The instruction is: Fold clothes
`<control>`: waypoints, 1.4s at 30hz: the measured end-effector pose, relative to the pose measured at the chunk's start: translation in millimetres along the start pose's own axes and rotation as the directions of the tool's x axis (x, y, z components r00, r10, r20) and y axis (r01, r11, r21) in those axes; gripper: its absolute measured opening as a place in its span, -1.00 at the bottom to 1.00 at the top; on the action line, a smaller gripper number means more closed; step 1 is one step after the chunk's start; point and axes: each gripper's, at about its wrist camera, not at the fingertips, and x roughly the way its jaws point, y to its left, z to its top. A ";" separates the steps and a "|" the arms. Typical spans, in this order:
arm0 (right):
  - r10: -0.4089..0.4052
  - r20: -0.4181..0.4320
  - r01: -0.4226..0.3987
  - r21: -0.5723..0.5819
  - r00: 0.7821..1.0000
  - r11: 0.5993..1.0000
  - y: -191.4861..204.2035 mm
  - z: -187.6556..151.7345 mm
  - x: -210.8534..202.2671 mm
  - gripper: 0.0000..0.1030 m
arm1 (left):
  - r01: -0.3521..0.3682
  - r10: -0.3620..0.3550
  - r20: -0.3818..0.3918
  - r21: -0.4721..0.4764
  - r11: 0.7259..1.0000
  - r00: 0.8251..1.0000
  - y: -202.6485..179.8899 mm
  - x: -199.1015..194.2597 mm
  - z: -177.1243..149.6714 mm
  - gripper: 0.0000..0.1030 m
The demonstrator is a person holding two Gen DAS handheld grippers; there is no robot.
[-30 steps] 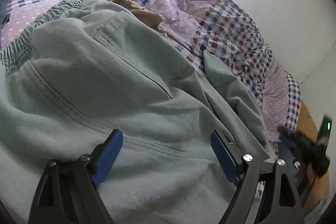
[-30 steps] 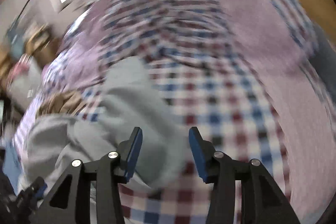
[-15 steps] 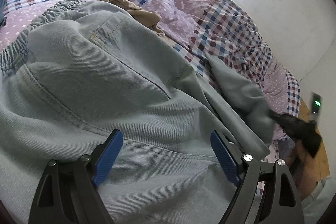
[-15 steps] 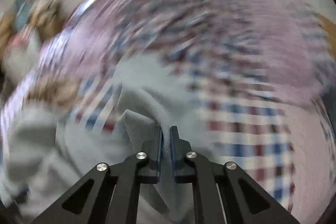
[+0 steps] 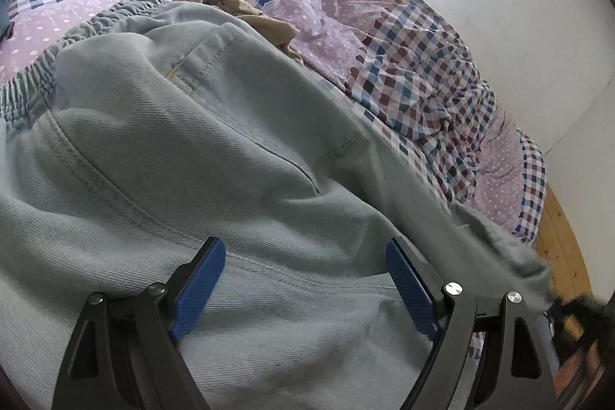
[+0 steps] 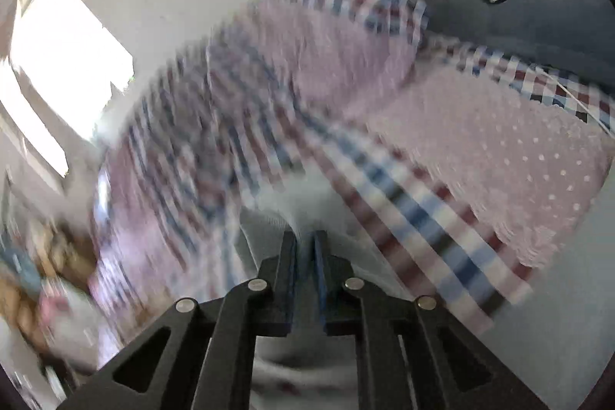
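The pale denim trousers point(image 5: 200, 156) lie spread across the checked bed point(image 5: 430, 64), the left gripper point(image 5: 307, 291) hovering over them with jaws wide, while the right gripper point(image 6: 305, 248) pinches a trouser edge, presumably to carry it over for a fold.

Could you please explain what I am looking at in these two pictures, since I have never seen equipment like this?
There is no robot: a person holds a two-finger gripper in each hand, and a fisheye camera on each looks forward along its fingers. The left camera shows the left gripper open, hovering above light blue jeans spread on a checked bedspread. A tan garment lies beyond the jeans. The right camera's picture is blurred by motion; it shows the right gripper shut on a pale fold of the jeans, apparently a trouser leg. The person is folding clothes.
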 end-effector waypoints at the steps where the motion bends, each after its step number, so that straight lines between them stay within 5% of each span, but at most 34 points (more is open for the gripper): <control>1: -0.019 -0.040 0.018 -0.043 0.999 0.999 -4.1 -5.2 1.8 -0.80 | -0.002 0.002 -0.001 0.001 1.000 1.000 -0.1 0.0 -0.3 0.71; 4: -0.102 -0.073 0.088 -0.178 0.992 0.980 -12.9 -15.6 -5.6 -0.80 | -0.005 0.005 -0.002 -0.001 1.000 1.000 -0.2 -0.7 -1.0 0.71; 8: -0.171 0.034 0.171 -0.375 0.985 0.911 9.3 -11.6 -21.8 -0.61 | -0.010 0.010 -0.001 -0.006 1.000 1.000 -1.4 -1.0 -1.2 0.71; 11: -0.132 0.043 0.133 -0.553 0.990 0.823 54.7 -6.7 -11.2 -0.05 | -0.018 0.018 0.004 -0.013 1.000 1.000 -2.0 -1.1 -2.3 0.71; 14: -0.135 -0.015 0.082 -0.722 0.991 0.687 97.5 -11.4 23.5 0.06 | -0.024 0.024 0.011 -0.023 0.999 1.000 -2.8 -1.0 -2.7 0.71; 18: -0.255 -0.045 0.100 -0.843 0.966 0.528 131.9 -15.5 100.2 0.07 | -0.002 0.003 0.020 -0.041 0.999 1.000 -4.6 -1.6 -2.6 0.71; 22: -0.360 -0.026 0.158 -0.867 0.933 0.473 135.8 -15.2 157.7 0.02 | 0.025 -0.025 0.013 -0.040 0.999 1.000 -7.4 -0.9 -1.0 0.71; 23: -0.378 -0.020 0.170 -0.870 0.926 0.462 135.6 -15.1 168.1 -0.04 | 0.025 -0.025 0.009 -0.037 0.999 1.000 -7.6 -0.4 -0.3 0.71; 24: -0.386 -0.017 0.175 -0.871 0.922 0.458 134.4 -14.5 175.0 -0.44 | 0.029 -0.029 0.008 -0.037 0.999 1.000 -7.2 -0.4 0.5 0.71; 25: -0.379 -0.018 0.180 -0.860 0.925 0.478 131.4 -10.5 176.9 -0.89 | 0.032 -0.032 0.007 -0.039 0.999 0.999 -6.2 -0.3 1.6 0.71; 27: -0.340 -0.018 0.186 -0.808 0.940 0.559 122.7 4.5 173.2 -0.89 | 0.032 -0.031 0.007 -0.046 0.998 0.999 -2.9 -0.3 3.2 0.71; 30: -0.221 0.042 0.196 -0.644 0.974 0.740 92.7 46.7 127.4 -0.90 | 0.044 -0.044 0.010 -0.058 0.997 0.999 -0.7 -1.7 4.2 0.71; 35: -0.120 0.221 0.179 -0.271 0.968 0.946 8.8 103.5 18.8 -0.90 | 0.048 -0.047 0.016 -0.067 0.997 0.999 2.5 -6.9 4.6 0.71; 38: -0.092 0.312 0.109 -0.036 0.946 0.993 -54.9 109.5 -52.5 -0.91 | 0.057 -0.055 0.027 -0.083 0.995 0.998 4.5 -10.3 6.3 0.71; 42: -0.154 0.355 0.104 0.156 0.922 0.982 -133.8 86.4 -105.3 -0.98 | 0.075 -0.073 0.030 -0.095 0.993 0.997 5.9 -13.0 6.9 0.71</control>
